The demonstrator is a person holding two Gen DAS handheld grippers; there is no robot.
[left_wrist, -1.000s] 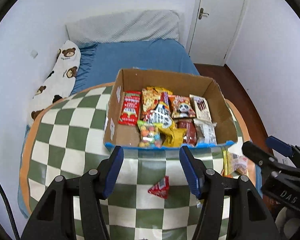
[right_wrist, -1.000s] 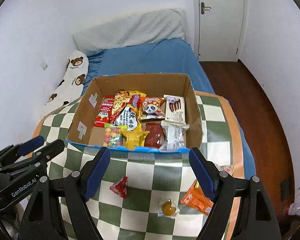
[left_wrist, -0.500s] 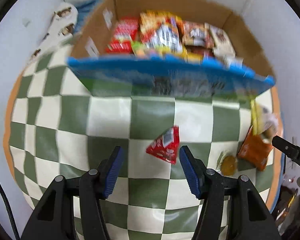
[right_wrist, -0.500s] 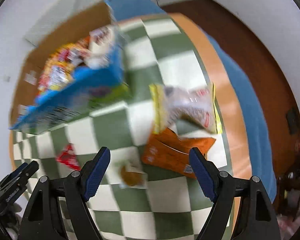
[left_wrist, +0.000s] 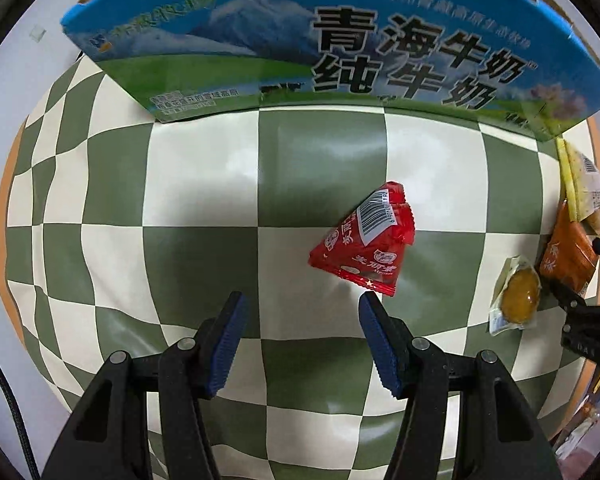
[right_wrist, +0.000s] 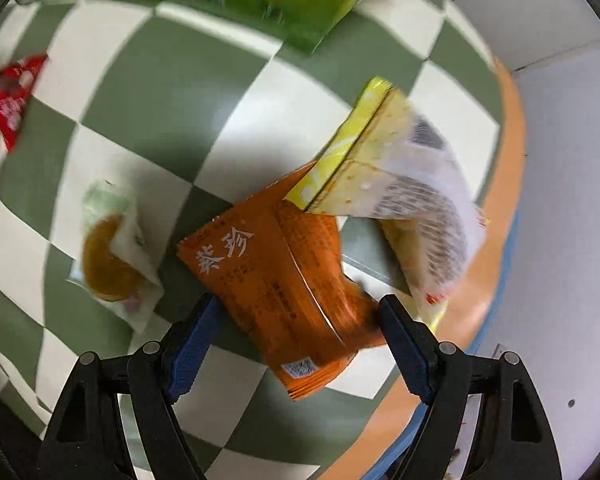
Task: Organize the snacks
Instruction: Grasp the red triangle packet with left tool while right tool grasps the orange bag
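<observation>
On the checkered cloth point(left_wrist: 204, 184) in front of the milk carton box point(left_wrist: 340, 40), the left gripper point(left_wrist: 300, 312) stands jaws apart and empty, the red triangular packet point(left_wrist: 364, 248) just beyond its right finger. The right gripper point(right_wrist: 296, 312) straddles the orange packet point(right_wrist: 276, 272) with jaws apart, apparently lined up for a pickup; the egg-yolk packet point(right_wrist: 112, 256) lies just beside.
</observation>
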